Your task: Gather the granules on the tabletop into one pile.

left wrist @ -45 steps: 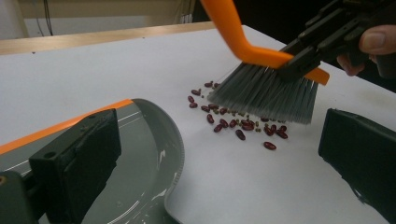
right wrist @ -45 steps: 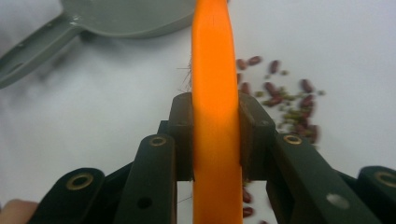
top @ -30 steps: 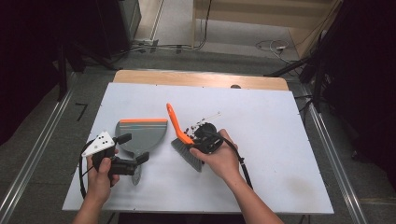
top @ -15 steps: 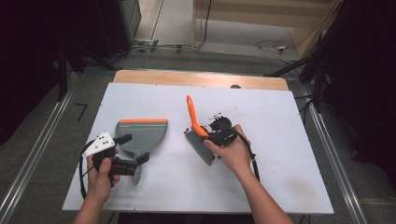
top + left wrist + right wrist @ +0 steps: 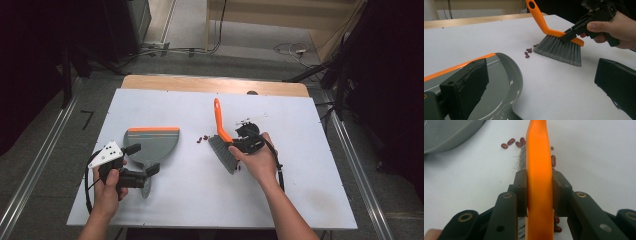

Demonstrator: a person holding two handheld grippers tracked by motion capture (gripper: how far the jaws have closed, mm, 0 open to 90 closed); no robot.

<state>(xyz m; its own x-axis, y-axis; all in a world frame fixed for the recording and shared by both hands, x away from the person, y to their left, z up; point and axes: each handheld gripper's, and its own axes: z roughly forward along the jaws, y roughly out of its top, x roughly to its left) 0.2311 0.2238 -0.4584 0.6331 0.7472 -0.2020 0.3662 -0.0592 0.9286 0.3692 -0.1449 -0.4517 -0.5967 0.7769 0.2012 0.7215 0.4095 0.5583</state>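
The brush (image 5: 223,141) stands bristles-down mid-desk, the right claw (image 5: 239,145) clamped on its orange back, a few red beans (image 5: 202,139) just beside it. One dustpan (image 5: 151,144) lies left, its handle between the left claw's (image 5: 141,164) spread jaws; the desk (image 5: 310,200) is bare toward the right edge.

Tool (image 5: 539,195) clamping orange brush (image 5: 539,157) amid beans (image 5: 511,143)

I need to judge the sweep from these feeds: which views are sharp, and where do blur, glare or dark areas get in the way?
High view: the white table is evenly lit, its surroundings nearly black, beans tiny. Left gripper view: brush bristles and beans crisp, near jaws soft, dustpan showing pale reflections. Right gripper view: the orange brush handle between the jaws is close and soft, hiding some of the beans behind it.
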